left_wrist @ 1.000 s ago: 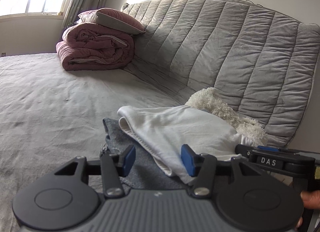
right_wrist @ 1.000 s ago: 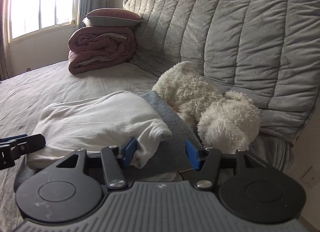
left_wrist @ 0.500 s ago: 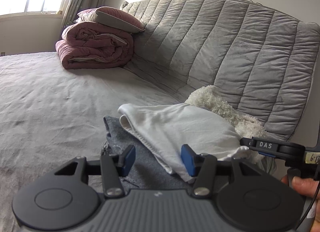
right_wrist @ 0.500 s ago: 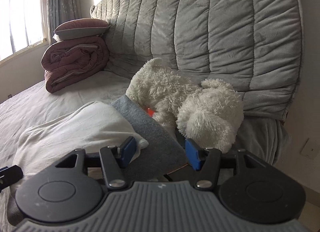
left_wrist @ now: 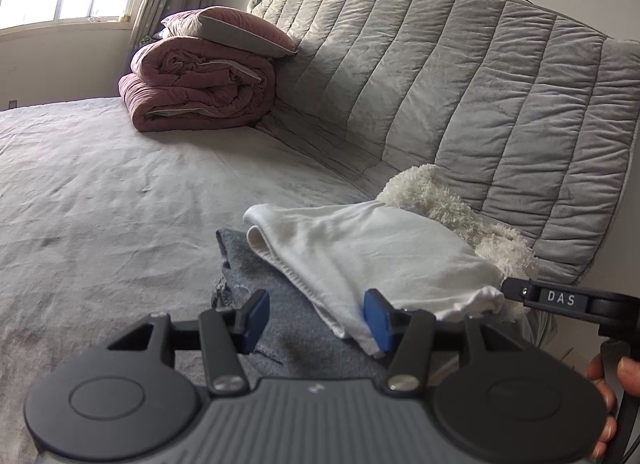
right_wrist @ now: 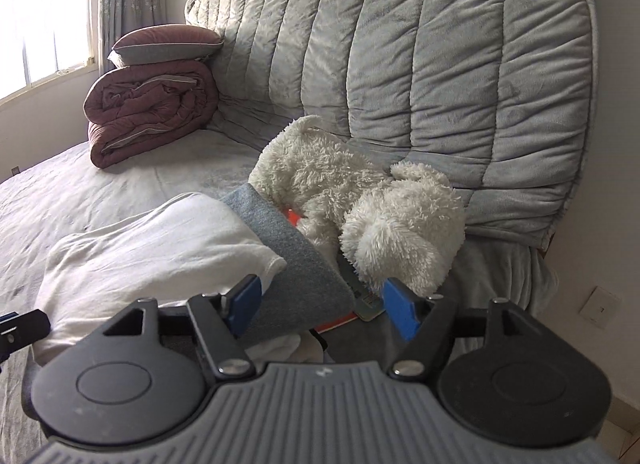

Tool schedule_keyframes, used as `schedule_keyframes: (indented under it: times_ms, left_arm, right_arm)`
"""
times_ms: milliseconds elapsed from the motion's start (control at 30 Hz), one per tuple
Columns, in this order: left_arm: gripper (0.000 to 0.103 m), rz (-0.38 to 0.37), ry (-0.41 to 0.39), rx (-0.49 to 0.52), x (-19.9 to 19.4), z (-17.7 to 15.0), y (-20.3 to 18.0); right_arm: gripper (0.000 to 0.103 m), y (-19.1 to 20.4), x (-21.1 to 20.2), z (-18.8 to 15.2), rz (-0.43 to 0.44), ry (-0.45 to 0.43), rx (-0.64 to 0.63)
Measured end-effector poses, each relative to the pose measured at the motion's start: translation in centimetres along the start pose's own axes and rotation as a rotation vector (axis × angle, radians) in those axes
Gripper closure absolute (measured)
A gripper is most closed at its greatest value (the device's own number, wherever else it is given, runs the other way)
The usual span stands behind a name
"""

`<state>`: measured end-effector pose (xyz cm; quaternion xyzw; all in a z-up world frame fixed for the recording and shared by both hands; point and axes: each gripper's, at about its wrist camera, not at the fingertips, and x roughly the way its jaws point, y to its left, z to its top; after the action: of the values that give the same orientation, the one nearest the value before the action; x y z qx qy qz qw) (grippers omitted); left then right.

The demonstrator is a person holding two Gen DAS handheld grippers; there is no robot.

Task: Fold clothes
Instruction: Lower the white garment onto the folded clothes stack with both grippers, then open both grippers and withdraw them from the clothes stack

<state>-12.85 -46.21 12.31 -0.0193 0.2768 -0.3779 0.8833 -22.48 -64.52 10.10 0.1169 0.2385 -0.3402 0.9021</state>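
White garment [left_wrist: 384,252], folded, is laid on top of a grey garment [left_wrist: 280,328] at the near edge of the bed [left_wrist: 100,199], just in front of the white plush toy [right_wrist: 360,203]. Both are judged light, limp and soft, with no stiffness; slipping of the white layer over the grey one is likely if only one is pulled. A hold is best taken at a doubled edge or corner, pinching all layers. White cloth looks like smooth thin cotton with a stitched hem; grey one is a coarser, felt-like knit with a rounded fold. Plush is shaggy.

Left gripper [left_wrist: 316,320]: jaws stand about half open, white hem lying against the right pad, nothing pinched. Right gripper [right_wrist: 320,304]: jaws are opening, grey fold seen between them, not pressed.
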Motion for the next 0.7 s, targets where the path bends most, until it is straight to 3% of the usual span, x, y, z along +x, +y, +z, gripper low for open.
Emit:
schedule_keyframes:
  times_ms: [567, 667, 700]
  left_arm:
    - [0.045, 0.094, 0.017, 0.052, -3.1, 0.3, -0.1]
    - [0.040, 0.112, 0.021, 0.062, -3.8, 0.0, 0.1]
    - [0.036, 0.119, 0.021, 0.066, -4.0, -0.1, 0.2]
  right_arm:
    - [0.025, 3.7, -3.1, -1.7, 0.012, -0.032, -0.052]
    - [0.016, 4.3, -3.7, -2.4, 0.012, -0.039, -0.046]
    - [0.007, 4.5, -3.9, -2.6, 0.010, -0.042, -0.047]
